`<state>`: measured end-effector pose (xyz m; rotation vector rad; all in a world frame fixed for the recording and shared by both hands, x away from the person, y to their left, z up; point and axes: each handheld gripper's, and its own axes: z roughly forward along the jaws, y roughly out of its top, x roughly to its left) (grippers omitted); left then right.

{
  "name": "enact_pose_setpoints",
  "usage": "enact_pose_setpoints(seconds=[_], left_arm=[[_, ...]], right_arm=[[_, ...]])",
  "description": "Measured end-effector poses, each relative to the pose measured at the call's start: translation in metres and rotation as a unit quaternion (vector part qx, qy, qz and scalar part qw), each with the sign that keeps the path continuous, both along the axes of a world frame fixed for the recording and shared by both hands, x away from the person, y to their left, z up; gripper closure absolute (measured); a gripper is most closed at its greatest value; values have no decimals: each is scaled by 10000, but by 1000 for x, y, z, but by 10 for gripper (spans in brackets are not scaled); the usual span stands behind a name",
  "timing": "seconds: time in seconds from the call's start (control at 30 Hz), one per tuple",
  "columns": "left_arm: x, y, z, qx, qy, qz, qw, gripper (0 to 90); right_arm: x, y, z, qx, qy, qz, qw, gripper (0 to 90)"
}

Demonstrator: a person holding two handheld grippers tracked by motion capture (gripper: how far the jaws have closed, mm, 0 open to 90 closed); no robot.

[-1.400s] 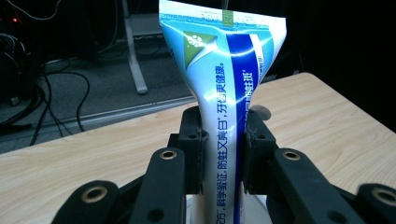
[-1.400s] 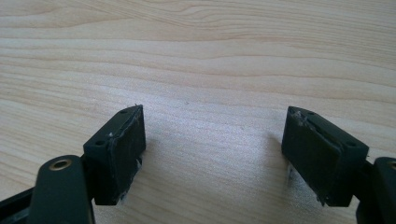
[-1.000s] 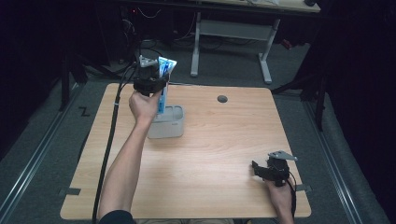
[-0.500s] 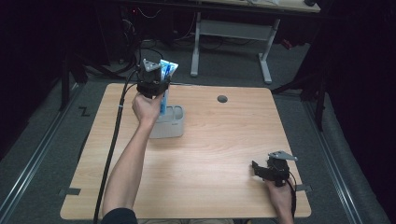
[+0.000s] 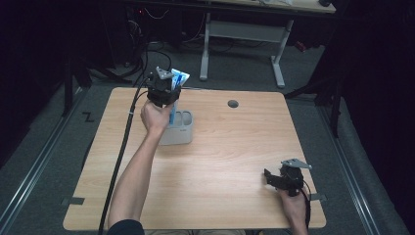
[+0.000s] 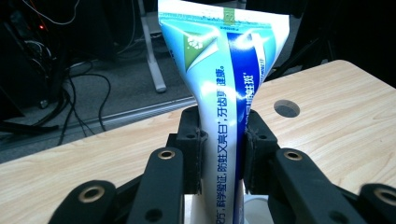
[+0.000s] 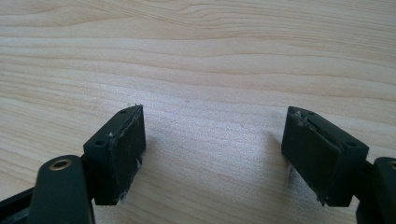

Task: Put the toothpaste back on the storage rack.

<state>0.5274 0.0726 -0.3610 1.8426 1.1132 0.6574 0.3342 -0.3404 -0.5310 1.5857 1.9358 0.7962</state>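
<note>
Blue-and-white toothpaste tube (image 6: 224,116) clamped upright in left claw (image 5: 169,95), lower end seemingly already inside grey holder (image 5: 178,132) on tabletop (image 5: 230,161); release left; right claw (image 7: 212,144) open, empty.

Black hand-held gripper (image 5: 166,93), grey three-cornered plate on top, black trailing cable; brass-ringed screw holes; bare forearms, dark sleeve.
</note>
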Motion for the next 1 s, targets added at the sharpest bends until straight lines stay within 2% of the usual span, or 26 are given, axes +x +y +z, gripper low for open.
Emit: enact_pose_setpoints(seconds=[0.13,0.27,0.37,0.63,0.67,0.73,0.9,1.0], left_arm=[[-2,0,-3,101,23,-31,9999,727],[-3,3,-4,53,74,-25,10000,728],[-4,5,-5,93,104,-28,9999,727],[-6,13,-8,-9,162,-27,9999,727],[-7,15,-9,-102,207,-44,9997,726],[-7,16,-10,-132,240,-48,9996,726],[-8,17,-12,-9,243,-49,9997,725],[-10,19,-14,-10,244,-43,9997,725]], right_arm=[[0,0,0,-2,-2,13,10000,216],[0,0,0,7,4,17,10000,216],[0,0,0,13,-3,19,10000,216],[0,0,0,11,-5,19,10000,216],[0,0,0,11,-6,20,10000,216],[0,0,0,9,-8,21,10000,216],[0,0,0,9,-11,27,10000,216],[0,0,0,6,-11,24,10000,216]])
